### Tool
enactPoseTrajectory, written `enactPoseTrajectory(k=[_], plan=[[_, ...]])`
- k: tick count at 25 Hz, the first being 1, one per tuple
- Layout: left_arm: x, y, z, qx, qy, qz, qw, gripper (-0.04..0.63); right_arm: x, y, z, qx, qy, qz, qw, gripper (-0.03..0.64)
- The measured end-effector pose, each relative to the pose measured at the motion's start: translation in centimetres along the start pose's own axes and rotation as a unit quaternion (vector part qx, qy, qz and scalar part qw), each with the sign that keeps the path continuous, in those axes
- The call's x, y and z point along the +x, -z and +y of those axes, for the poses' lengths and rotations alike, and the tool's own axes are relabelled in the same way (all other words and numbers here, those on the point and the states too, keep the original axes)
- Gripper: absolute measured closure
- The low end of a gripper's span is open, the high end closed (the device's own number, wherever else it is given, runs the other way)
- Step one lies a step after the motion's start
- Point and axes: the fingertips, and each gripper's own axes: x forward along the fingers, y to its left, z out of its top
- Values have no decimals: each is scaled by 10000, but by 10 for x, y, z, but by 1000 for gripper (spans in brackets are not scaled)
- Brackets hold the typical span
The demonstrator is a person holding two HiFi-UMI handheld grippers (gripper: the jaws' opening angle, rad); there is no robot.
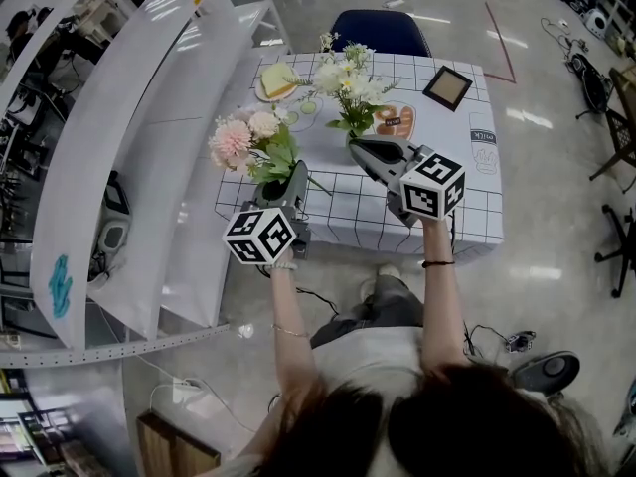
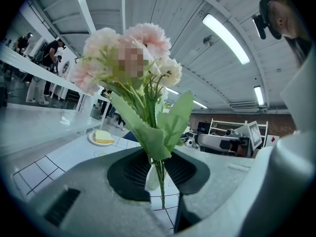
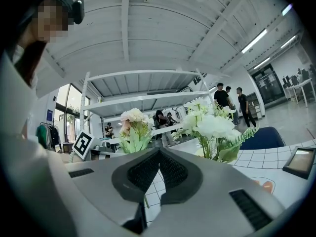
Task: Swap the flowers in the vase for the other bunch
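Plate (image 1: 260, 93): cake (image 1: 278, 78); left gripper (image 2: 157, 166): pink bunch (image 1: 238, 137)

Two flower bunches (image 1: 248, 142) (image 1: 350, 82), one plate (image 1: 260, 94), one picture frame (image 1: 447, 87)

Near the far left corner of the grid-checked tabletop (image 1: 467, 202), a plate (image 1: 260, 91) with a yellow slice (image 1: 279, 79). Near the far right corner, a dark picture frame (image 1: 447, 87), lying flat. Beyond the far edge, a blue chair (image 1: 381, 30). Along the left edge, white shelving (image 1: 149, 157).
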Motion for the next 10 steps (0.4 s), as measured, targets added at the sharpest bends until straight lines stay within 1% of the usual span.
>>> enactPoseTrajectory(k=[10], plan=[[-2,-1,4,0,-19,-12,10000,518,1,0,1,-19,-21,-2,10000,607]])
